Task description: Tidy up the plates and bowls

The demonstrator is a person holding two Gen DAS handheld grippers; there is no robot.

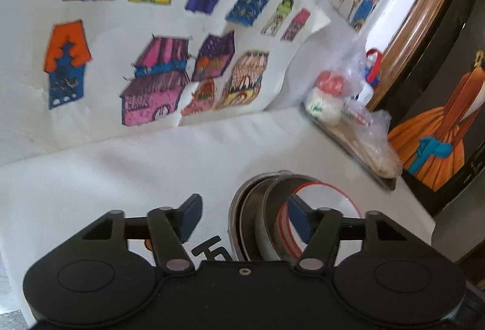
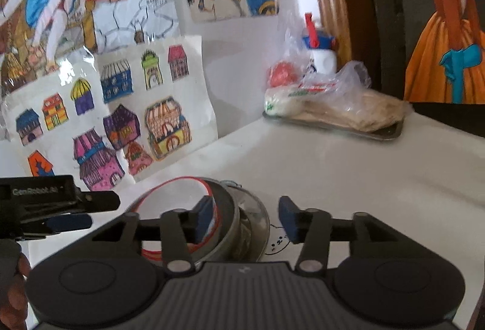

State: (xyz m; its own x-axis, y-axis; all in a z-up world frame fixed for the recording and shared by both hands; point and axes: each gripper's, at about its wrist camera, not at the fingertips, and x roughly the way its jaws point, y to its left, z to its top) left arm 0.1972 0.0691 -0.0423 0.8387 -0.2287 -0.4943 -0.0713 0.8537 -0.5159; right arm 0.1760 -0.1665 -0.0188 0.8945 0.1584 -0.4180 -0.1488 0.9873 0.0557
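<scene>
The white tabletop [image 1: 136, 166] stretches ahead of both claws, bare except at its far right corner. Just in front of the claws sits one nested stack [image 1: 272, 214]: a metal bowl [image 2: 254, 217] on the outside and a white bowl with a red rim [image 1: 321, 202] on top, the whole pile looking tilted. Judging by that, the gathering seems largely done; what may be left is settling the stack level, and no loose plates or bowls show elsewhere.

The left claw [image 1: 245, 220] stands fairly wide and grips nothing; its right pad sits at the white bowl's rim without pressing. The right claw [image 2: 247, 220] is about half open and empty too, its left pad over the same stack.

Only the right view shows the left claw from the side, a hand [image 2: 12, 284] at its lower left edge, and a small doodle on the tabletop [image 2: 277, 240] between its pads. It also gives the clearer look at the tray with a plastic bag [image 2: 336, 108] well ahead to its right.
</scene>
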